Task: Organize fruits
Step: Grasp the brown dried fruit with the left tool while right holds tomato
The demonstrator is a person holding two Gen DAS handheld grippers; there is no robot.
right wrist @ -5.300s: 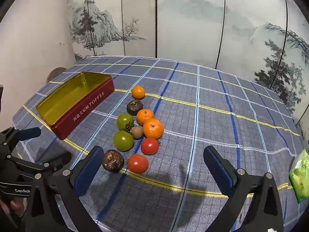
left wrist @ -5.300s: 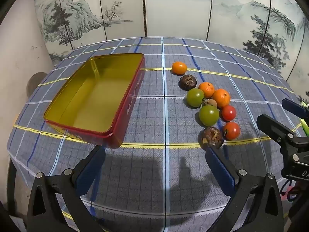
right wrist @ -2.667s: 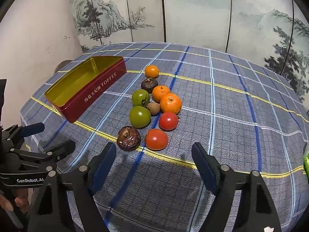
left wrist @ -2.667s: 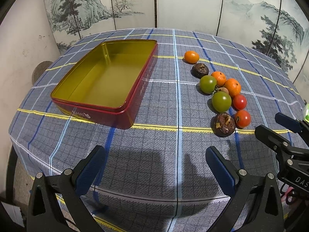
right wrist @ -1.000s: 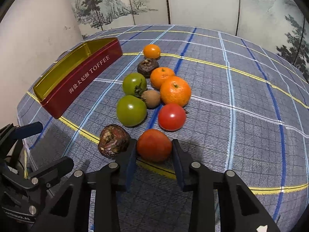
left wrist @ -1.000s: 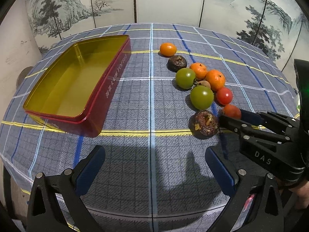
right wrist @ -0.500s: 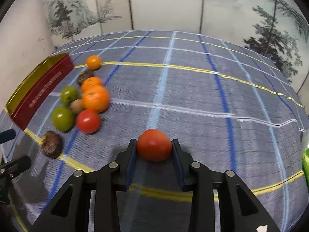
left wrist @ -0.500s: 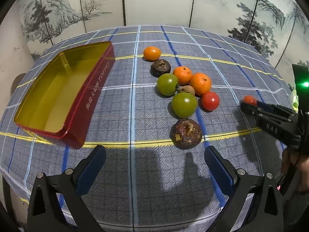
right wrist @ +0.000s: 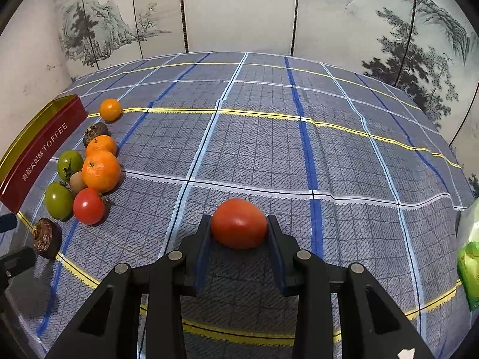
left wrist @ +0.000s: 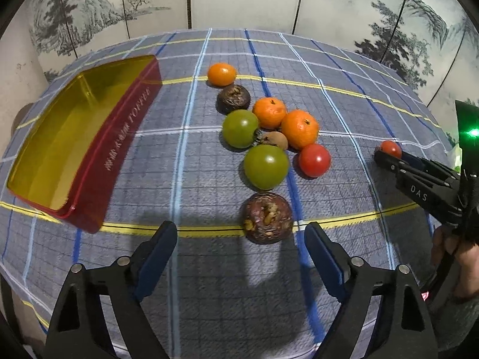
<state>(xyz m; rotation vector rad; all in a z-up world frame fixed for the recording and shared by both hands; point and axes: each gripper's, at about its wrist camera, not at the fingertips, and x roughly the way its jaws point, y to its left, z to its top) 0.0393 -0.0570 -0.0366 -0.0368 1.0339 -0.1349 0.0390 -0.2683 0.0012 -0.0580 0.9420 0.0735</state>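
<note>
Right gripper [right wrist: 239, 233] pinching a red tomato [right wrist: 239, 223] btwn both blue-padded fingers [right wrist: 203, 248], held over bare plaid tablecloth [right wrist: 299, 149], well apart from the fruit cluster at left; whether the tomato touches the cloth, cannot tell. Same gripper seen from left wrist view at far right [left wrist: 386, 157], tomato [left wrist: 390, 149] peeking above its tip, person's hand [left wrist: 452, 246] on the handle. Left gripper [left wrist: 241, 254] spread wide, nothing btwn fingers [left wrist: 157, 249], hovering just behind a dark brown mangosteen [left wrist: 267, 217] w/ cracked top, sitting on a yellow stripe. Beyond that, a large green tomato [left wrist: 265, 166], then a 2nd green tomato [left wrist: 240, 128], w/ a small brown kiwi-like fruit [left wrist: 274, 140] wedged btwn them and the oranges. Second red tomato [left wrist: 314, 160] just right of the large green one. Two mandarins [left wrist: 299, 128] [left wrist: 269, 112] touching or nearly so, another dark mangosteen [left wrist: 233, 99] behind, and a lone small orange [left wrist: 221, 74] farthest back on a yellow line. Red toffee tin [left wrist: 119, 137] w/ gold interior at left, lid off, no fruit inside, apart from cluster. Green packet [right wrist: 470, 257] at right edge of table. Painted landscape screen [right wrist: 239, 9] behind table.
</note>
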